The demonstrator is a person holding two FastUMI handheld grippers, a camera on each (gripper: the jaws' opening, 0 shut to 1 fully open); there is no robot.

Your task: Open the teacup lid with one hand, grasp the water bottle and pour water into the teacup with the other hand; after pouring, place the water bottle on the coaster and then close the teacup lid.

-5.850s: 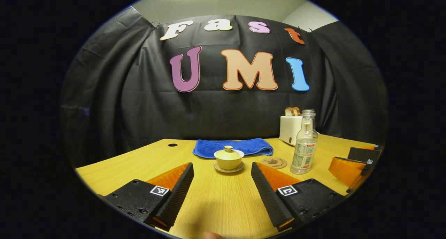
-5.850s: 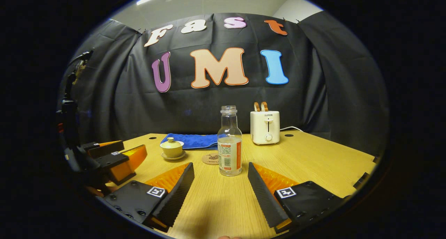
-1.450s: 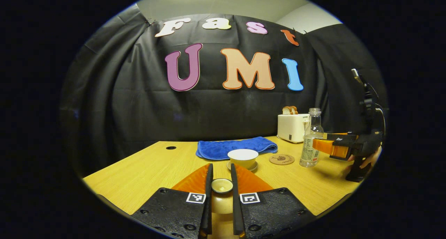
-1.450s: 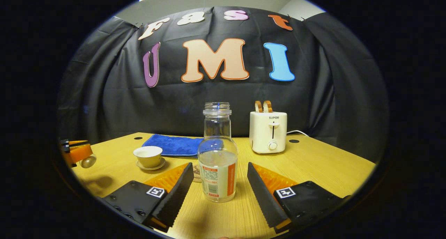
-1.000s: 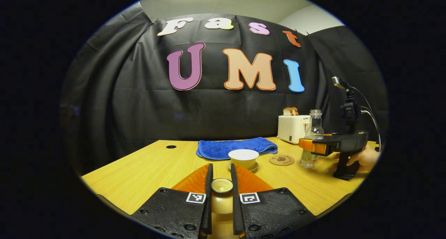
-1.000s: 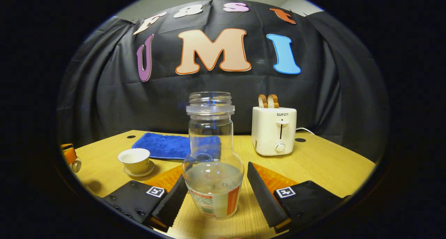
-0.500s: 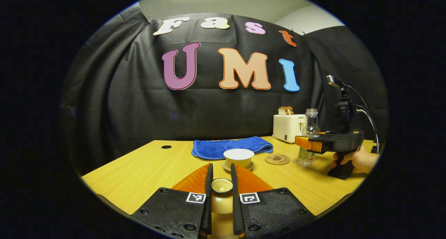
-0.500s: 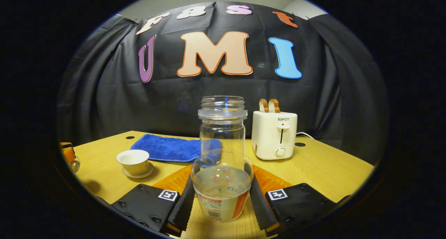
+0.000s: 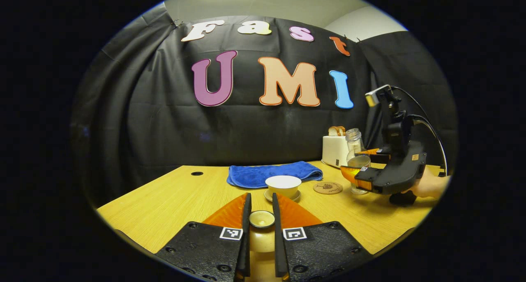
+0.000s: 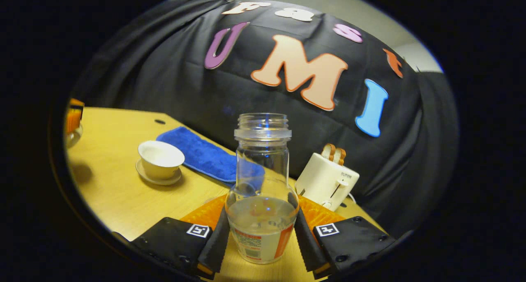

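Now left tool (image 9: 261, 232) pinches teacup lid (image 9: 261, 218), baring teacup (image 10: 160, 160); right tool (image 10: 260, 236) clamps water bottle (image 10: 262, 191), tilted leftward, readying pour.

On the table (image 9: 164, 204), the teacup (image 9: 282, 185) stands before the towel (image 9: 263, 174). The coaster (image 9: 327, 188) lies just right of it, the toaster (image 9: 333, 149) farther right behind.
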